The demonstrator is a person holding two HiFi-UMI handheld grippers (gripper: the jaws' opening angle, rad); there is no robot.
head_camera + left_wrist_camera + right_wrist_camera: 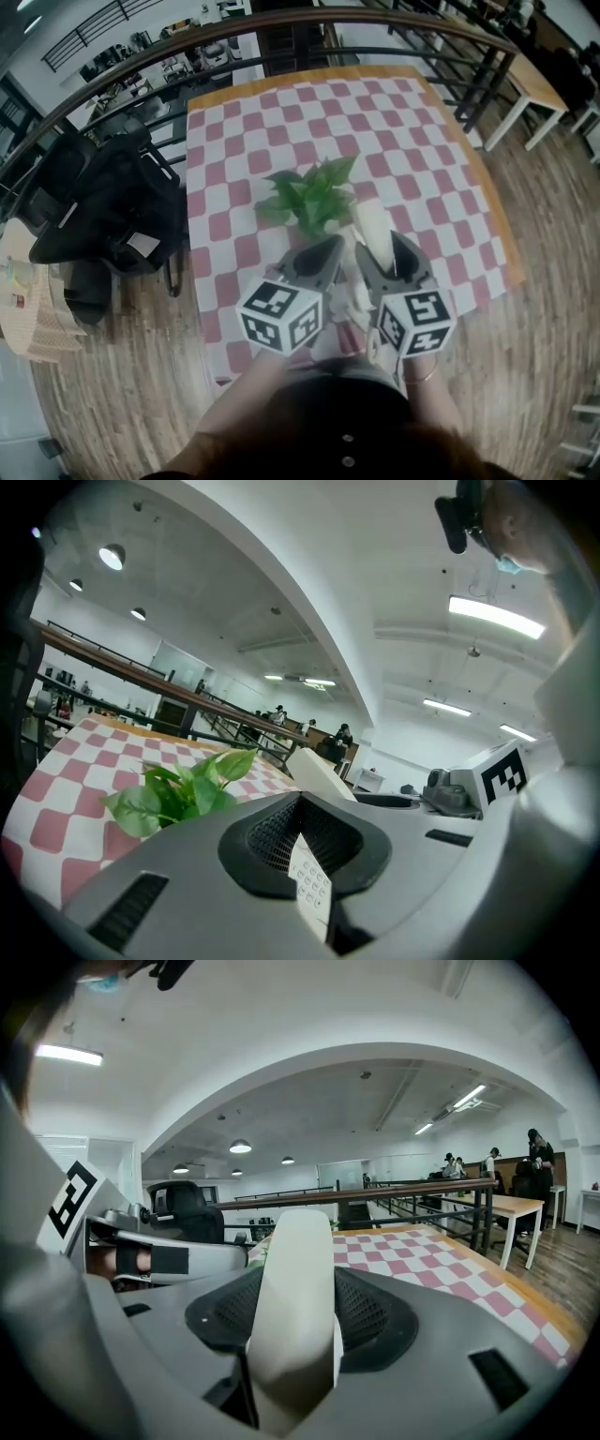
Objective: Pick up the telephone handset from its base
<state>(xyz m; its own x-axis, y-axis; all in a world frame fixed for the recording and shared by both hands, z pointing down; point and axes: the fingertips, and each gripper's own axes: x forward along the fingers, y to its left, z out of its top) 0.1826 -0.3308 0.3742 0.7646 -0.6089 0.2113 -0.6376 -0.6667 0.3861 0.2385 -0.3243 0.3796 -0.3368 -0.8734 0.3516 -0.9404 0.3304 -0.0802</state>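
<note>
In the head view both grippers are held close together over the near edge of the checkered table [441, 150]. My right gripper [389, 251] is shut on a cream telephone handset [372, 228], which sticks up and forward out of its jaws. The right gripper view shows the handset [296, 1279] upright in the right gripper [292, 1335]. My left gripper [323, 255] is shut on a thin white keypad part of the telephone base [310, 885], seen edge-on in the left gripper [305, 850]. The handset [319, 769] also shows in that view, apart from the base.
A leafy green plant [312, 193] stands mid-table just beyond the grippers. A chair piled with black bags [112, 211] is at the table's left. A dark railing [281, 37] runs behind the table, and a wooden bench [539, 89] stands far right.
</note>
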